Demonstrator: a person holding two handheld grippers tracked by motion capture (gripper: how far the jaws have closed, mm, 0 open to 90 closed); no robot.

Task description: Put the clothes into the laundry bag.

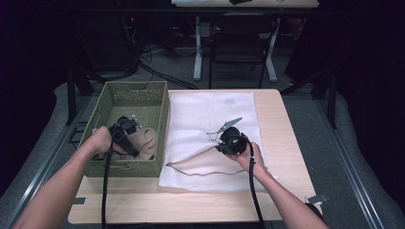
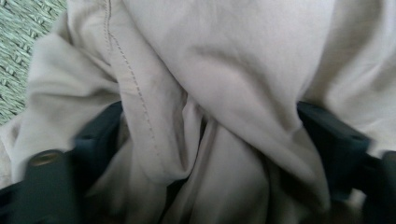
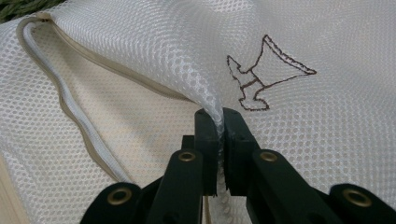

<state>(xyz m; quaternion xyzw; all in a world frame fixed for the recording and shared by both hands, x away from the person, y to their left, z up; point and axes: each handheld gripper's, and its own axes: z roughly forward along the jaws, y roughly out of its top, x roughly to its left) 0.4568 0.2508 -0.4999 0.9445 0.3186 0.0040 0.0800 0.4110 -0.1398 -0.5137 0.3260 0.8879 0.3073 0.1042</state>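
A beige cloth point(image 1: 147, 141) lies bunched in a green woven basket point(image 1: 136, 88) at the table's left. My left gripper point(image 1: 125, 131) reaches down into it. In the left gripper view its jaws stand wide apart with folds of the beige cloth point(image 2: 210, 60) crowded between them point(image 2: 201, 140); a firm pinch is not evident. A white mesh bag point(image 1: 210, 109) is spread flat beside the basket, its zipper point(image 3: 70, 107) open along the near edge. My right gripper point(image 3: 219, 121) is shut on a raised fold of the mesh bag point(image 3: 327, 130), next to a brown stitched mark point(image 3: 261, 79).
The wooden table point(image 1: 279, 124) shows bare strips at the right and front of the bag. The basket's weave point(image 2: 18, 28) shows at the upper left of the left gripper view. Beyond the far edge stand a black chair point(image 1: 236, 45) and white desk legs point(image 1: 197, 52).
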